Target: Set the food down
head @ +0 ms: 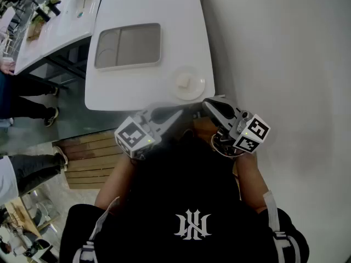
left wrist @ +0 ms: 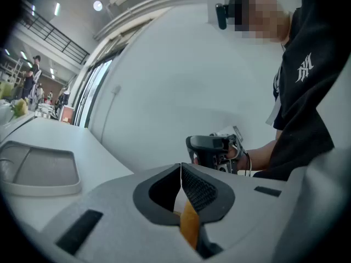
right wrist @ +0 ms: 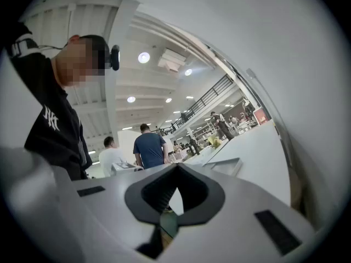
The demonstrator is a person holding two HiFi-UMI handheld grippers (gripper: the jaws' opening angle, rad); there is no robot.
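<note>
Both claws are held close in front of the person's chest, at the near edge of the white desk (head: 148,4). The left claw (head: 174,113) is clenched, its jaws seen pressed together in the left gripper view with nothing gripped between them; only a strip of orange-brown background is glimpsed below the pads. The right claw (head: 211,106) is likewise clenched and empty, as is shown in the right gripper view. The food (head: 183,81), a small pale blocky lump with no marked long axis, is found resting on a round white plate (head: 200,86) near the desk's front edge, apart from both claws. It lies just ahead of the two claw tips and roughly between them, so neither hand can be called clearly nearer. A shallow grey tray (head: 127,66) is set farther back on the desk, to the left of the plate. Judged from this layout, the setting-down appears to be already done.
</note>
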